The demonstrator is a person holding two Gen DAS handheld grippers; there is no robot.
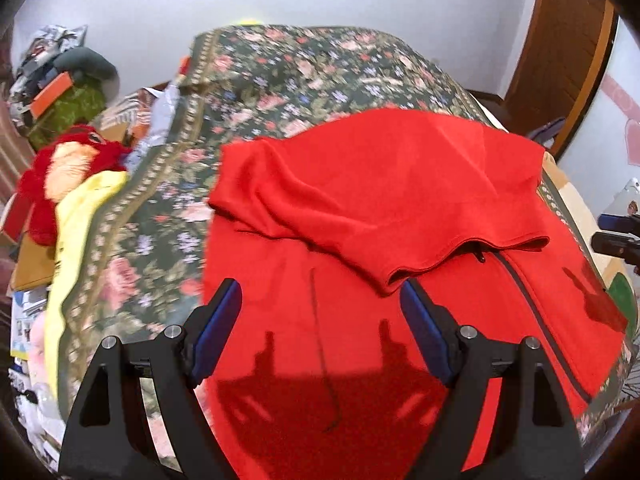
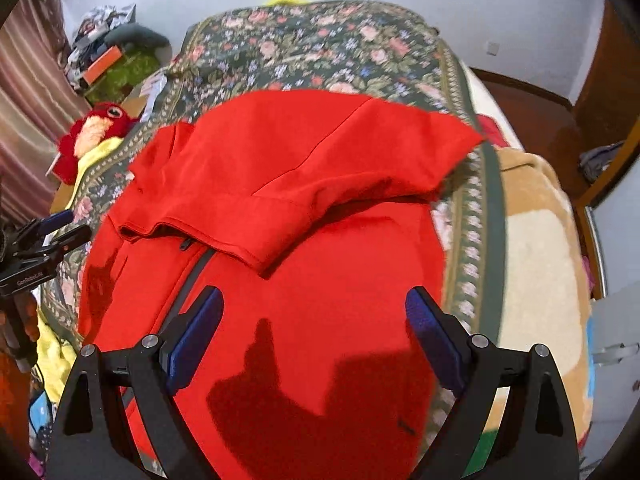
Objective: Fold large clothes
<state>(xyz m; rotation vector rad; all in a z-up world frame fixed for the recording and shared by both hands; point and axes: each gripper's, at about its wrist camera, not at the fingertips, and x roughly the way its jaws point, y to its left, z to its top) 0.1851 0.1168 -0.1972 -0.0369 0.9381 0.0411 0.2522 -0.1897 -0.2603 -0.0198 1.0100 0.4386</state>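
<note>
Both tongs, left [image 1: 320, 304] and right [image 2: 314, 312], gape wide, holding nothing, above the red jacket [image 1: 360, 208] ahead.

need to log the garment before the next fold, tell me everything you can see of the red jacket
The red jacket is a large, bright red garment of soft, fleece-like fabric with a dark zipper running down its front. It lies spread on the floral bedspread, its upper part already folded down over the lower body, leaving a loose, wrinkled hem across the middle. The left hand-held gripper and right hand-held gripper hover open above it, casting shadows, neither holding it.
</note>
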